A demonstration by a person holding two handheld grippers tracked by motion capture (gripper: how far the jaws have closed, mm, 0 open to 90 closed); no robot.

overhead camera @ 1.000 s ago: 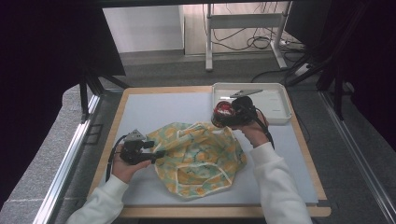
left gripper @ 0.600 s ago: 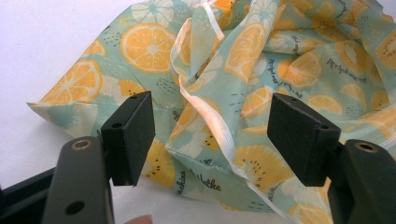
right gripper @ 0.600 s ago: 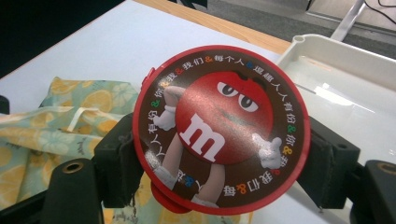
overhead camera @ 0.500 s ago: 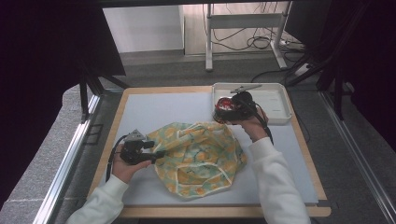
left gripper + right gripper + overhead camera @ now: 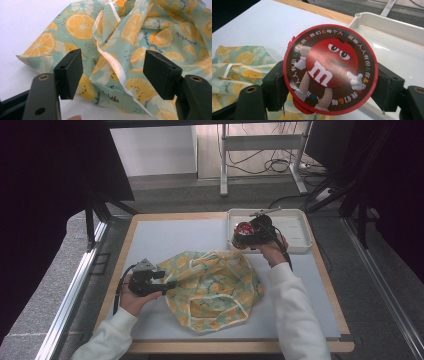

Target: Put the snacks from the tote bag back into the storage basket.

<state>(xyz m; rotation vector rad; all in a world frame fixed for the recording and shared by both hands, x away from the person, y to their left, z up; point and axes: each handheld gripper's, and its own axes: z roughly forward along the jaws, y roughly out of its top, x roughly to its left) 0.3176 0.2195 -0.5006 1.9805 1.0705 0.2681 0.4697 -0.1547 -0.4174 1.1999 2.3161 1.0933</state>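
1. The right gripper (image 5: 243,236) has its fingers (image 5: 275,85) clenched on a round red tin (image 5: 330,68) — one pad presses each side of its rim, and the lid with the red candy character faces the right gripper view.
2. In the high view the tin (image 5: 244,228) is held above the left edge of the white tray (image 5: 300,231), at the far right of the desk (image 5: 165,235).
3. The left gripper (image 5: 167,282) lies low at the left edge of the fruit-print cloth bag (image 5: 215,287), its fingers (image 5: 71,72) spread apart and released — cloth and a pale drawstring (image 5: 110,56) lie between them, but neither pad presses on the fabric.
4. The bag (image 5: 140,32) is crumpled on the desk's pale mat, near the middle, between the two hands.
5. A corner of the bag (image 5: 239,60) also shows under the tin in the right gripper view, well below it.
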